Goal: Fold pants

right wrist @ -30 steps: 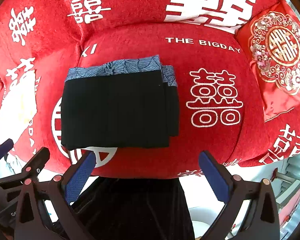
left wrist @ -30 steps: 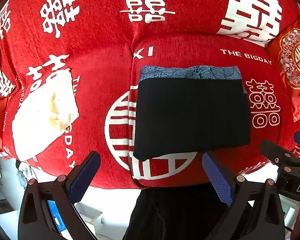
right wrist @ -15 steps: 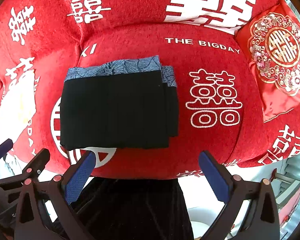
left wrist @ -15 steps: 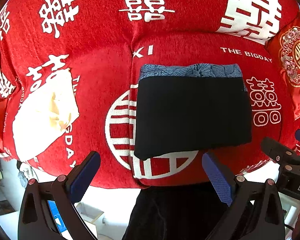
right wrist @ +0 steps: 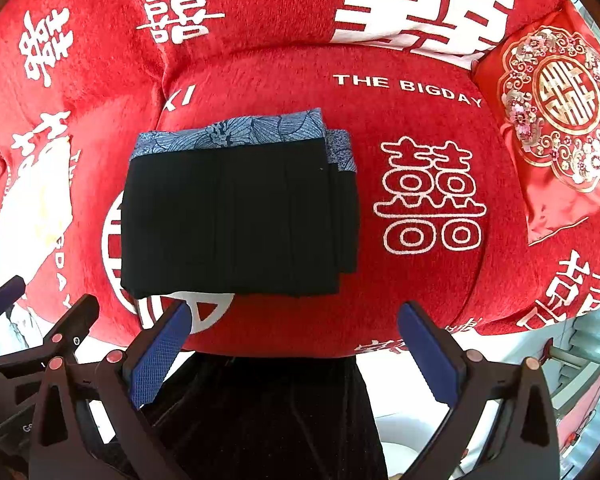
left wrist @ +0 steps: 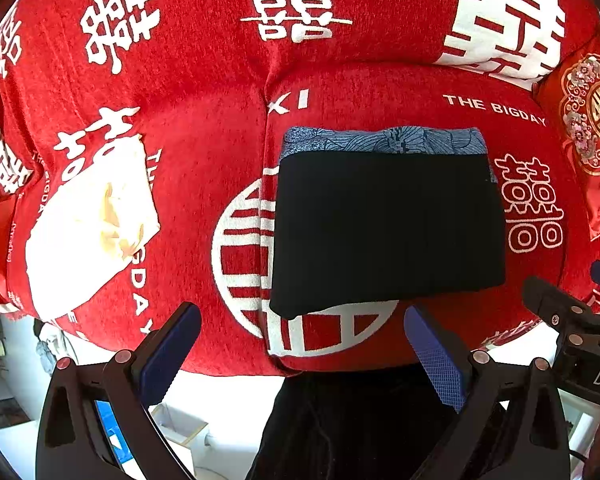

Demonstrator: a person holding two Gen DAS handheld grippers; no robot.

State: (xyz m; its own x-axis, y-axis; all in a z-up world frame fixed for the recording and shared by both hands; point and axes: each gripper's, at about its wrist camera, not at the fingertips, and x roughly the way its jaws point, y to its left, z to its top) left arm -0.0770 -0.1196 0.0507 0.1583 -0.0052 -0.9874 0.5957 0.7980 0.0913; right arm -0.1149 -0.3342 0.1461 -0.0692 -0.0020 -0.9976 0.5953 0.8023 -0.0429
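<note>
The black pants (left wrist: 388,228) lie folded into a flat rectangle on the red sofa seat (left wrist: 204,184), with a blue patterned band along the far edge. They also show in the right wrist view (right wrist: 236,220), with stacked layers stepping out at the right side. My left gripper (left wrist: 300,344) is open and empty, held back from the sofa's front edge, below the pants. My right gripper (right wrist: 292,340) is open and empty, also short of the front edge. Neither touches the pants.
A white and yellow cloth (left wrist: 88,224) lies on the left seat cushion. A red embroidered cushion (right wrist: 560,120) leans at the right. A person's dark-clothed legs (right wrist: 268,420) are below the sofa edge. The other gripper shows at each view's side.
Both grippers have drifted very slightly back and stay open. The folded pants have not moved.
</note>
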